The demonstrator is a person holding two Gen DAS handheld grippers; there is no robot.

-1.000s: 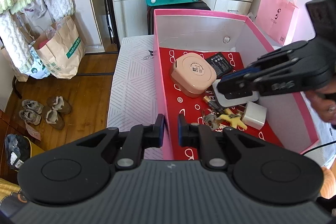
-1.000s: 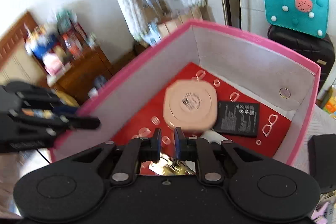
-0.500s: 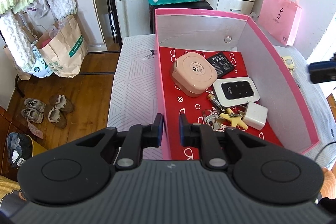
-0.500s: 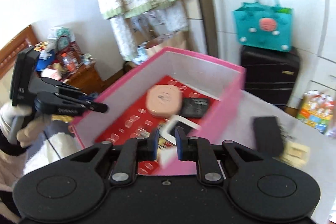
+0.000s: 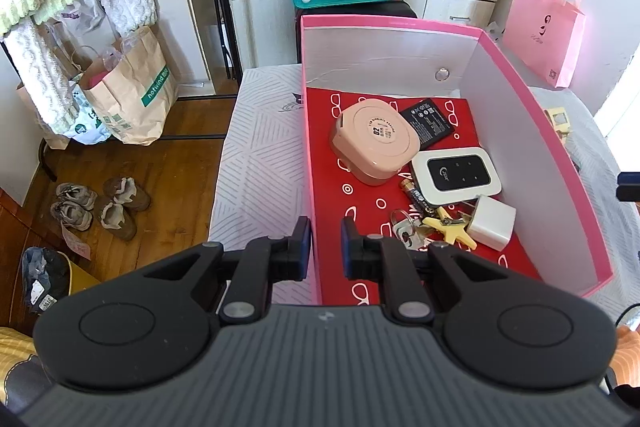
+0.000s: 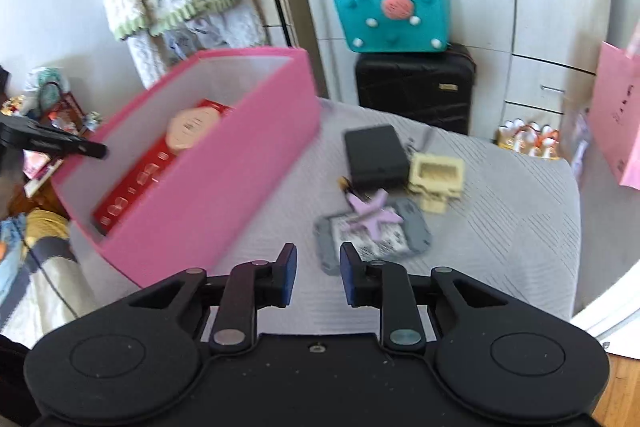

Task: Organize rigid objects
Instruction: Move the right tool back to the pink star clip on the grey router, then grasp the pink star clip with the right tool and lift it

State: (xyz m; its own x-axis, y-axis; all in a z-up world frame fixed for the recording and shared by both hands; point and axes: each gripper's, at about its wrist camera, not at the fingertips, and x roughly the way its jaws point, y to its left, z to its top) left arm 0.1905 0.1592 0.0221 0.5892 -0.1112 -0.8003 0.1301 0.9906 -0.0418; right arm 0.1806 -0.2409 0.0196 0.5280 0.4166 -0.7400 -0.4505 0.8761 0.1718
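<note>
Left gripper [image 5: 323, 241] angled down, clamped astride pink box [image 5: 310, 163] wall; right gripper [image 6: 318, 267] tilted down beside that box, jaws just widened, empty.

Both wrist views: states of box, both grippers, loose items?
pink box: open, partly filled
left gripper: fingers astride box wall, grip unclear
right gripper: fingers just been opening, nothing between
grey case: on bed, outside box
black box: on bed, outside box
</note>
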